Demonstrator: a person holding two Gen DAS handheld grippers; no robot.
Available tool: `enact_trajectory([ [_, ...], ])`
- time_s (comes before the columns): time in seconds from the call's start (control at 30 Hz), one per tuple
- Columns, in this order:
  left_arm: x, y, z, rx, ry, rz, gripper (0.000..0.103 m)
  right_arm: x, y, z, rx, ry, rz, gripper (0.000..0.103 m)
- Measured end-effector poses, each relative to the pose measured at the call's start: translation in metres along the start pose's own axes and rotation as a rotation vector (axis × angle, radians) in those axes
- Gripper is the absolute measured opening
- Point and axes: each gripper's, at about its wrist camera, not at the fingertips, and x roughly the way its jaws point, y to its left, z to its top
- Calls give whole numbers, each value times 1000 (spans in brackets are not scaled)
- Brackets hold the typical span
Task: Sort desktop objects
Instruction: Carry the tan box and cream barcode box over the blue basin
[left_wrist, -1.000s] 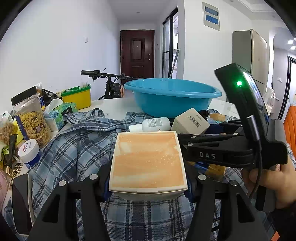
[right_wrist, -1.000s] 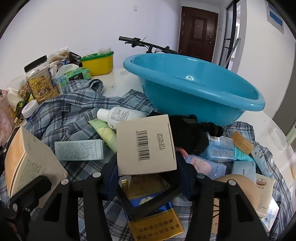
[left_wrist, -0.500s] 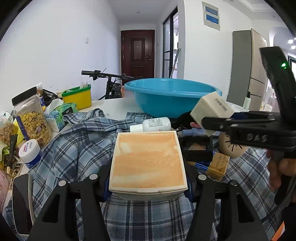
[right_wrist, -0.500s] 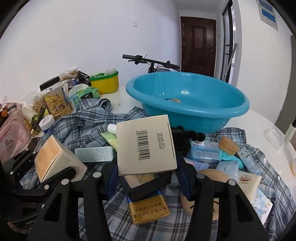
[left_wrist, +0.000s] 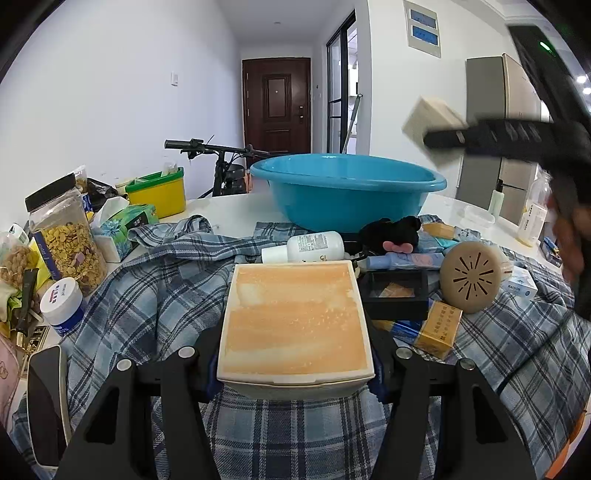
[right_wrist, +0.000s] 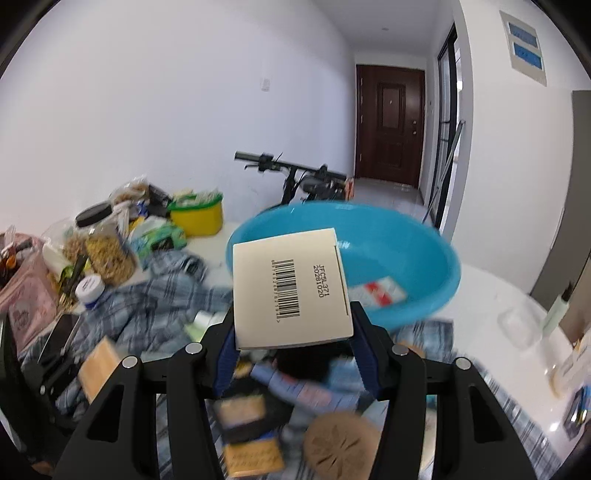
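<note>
Left gripper (left_wrist: 295, 365), low over a blue plaid shirt (left_wrist: 147, 295) spread on the white table (left_wrist: 229, 210): its jaws pinch an orange-topped cream box (left_wrist: 295, 317) by its two sides, the box lying flat between the fingers. Right gripper (right_wrist: 293, 354), raised above the clutter: its jaws clamp a cream carton with a barcode (right_wrist: 290, 290) by its side edges, barcode face up. In the left wrist view this same carton appears blurred at upper right, held higher than the rim of the blue plastic basin (left_wrist: 347, 192); in the right wrist view it overlaps the near left part of the basin, in which a red-and-white packet (right_wrist: 376, 290) lies.

Between the orange-topped box and the basin lie a white bottle (left_wrist: 310, 245) on its side, a black plush item (left_wrist: 391, 232), an open black tray (left_wrist: 395, 291), a yellow cigarette pack (left_wrist: 439, 325) and a round tan perforated disc (left_wrist: 471, 277).

At far left stand a cereal jar with a black lid (left_wrist: 66, 240), a white tub with a blue label (left_wrist: 62, 302), a green tissue pack (left_wrist: 125, 225) and a yellow bin (left_wrist: 159, 192). A bicycle (left_wrist: 221, 162) stands behind the table.
</note>
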Motion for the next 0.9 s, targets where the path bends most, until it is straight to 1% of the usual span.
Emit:
enact_trajectory([
  [0.13, 1, 1, 0, -1, 4, 6, 62, 15, -17, 32, 11, -27, -15, 53],
  [0.23, 0, 1, 0, 2, 0, 6, 62, 34, -29, 55, 18, -30, -22, 53],
  [0.33, 1, 0, 0, 11, 5, 10, 62, 55, -37, 65, 27, -38, -11, 53],
  [0.43, 3, -1, 0, 13, 14, 16, 62, 76, -43, 58, 5, -33, -42, 53],
  [0.5, 5, -2, -1, 16, 18, 21, 62, 88, -52, 48, 36, -24, -26, 53],
  [0.57, 4, -4, -1, 25, 15, 33, 62, 101, -60, 42, 49, 20, -13, 53],
  [0.67, 4, -7, -1, 40, 11, 29, 62, 102, -67, 34, 74, 11, -20, 53],
  [0.73, 3, -6, 0, 33, 4, 14, 62, 102, -69, 34, 79, 11, -11, 53],
  [0.77, 3, -6, 0, 30, 7, -4, 61, 102, -70, 34, 81, 9, -7, 53],
  [0.83, 3, -4, 3, 15, 19, -14, 61, 103, -71, 32, 83, 11, -5, 53],
  [0.9, 0, -3, 13, -4, 25, -40, 61, 102, -72, 30, 88, 7, 0, 53],
])
